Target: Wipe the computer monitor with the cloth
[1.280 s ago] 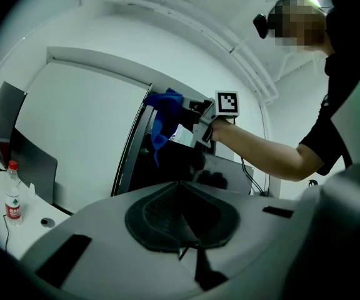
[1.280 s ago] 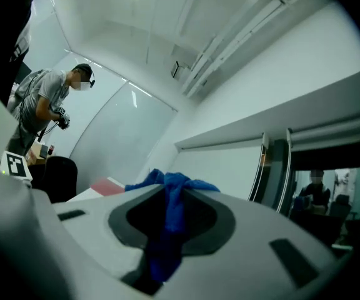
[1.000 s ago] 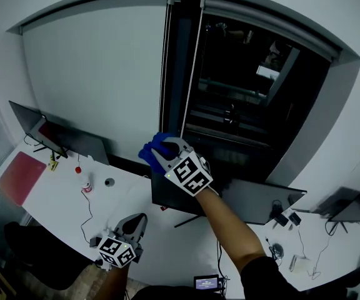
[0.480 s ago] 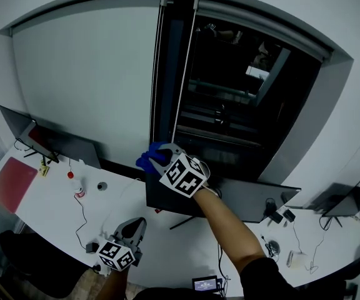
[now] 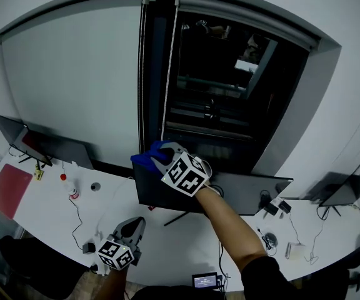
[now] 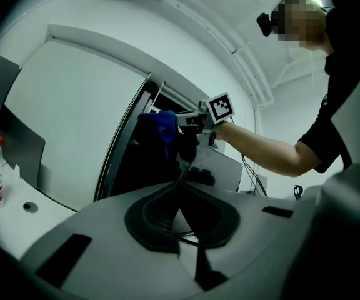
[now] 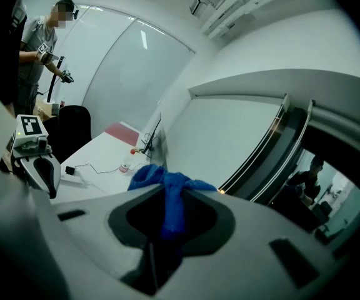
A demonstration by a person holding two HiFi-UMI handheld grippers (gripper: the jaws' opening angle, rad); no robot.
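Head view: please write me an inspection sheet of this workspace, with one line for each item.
Surface: long white desk, nothing spilled that I can see.
Job's things: blue cloth held at the top left corner of the dark middle monitor.
Clutter: bottle with a red cap and a red mat at the left end.
Grippers: right gripper shut on the cloth; left gripper shut and empty, low at the desk's near edge.
Cables: thin left cable across the desk; right cables loose.
Surroundings: white wall, dark window, side monitor at left, another person far off.
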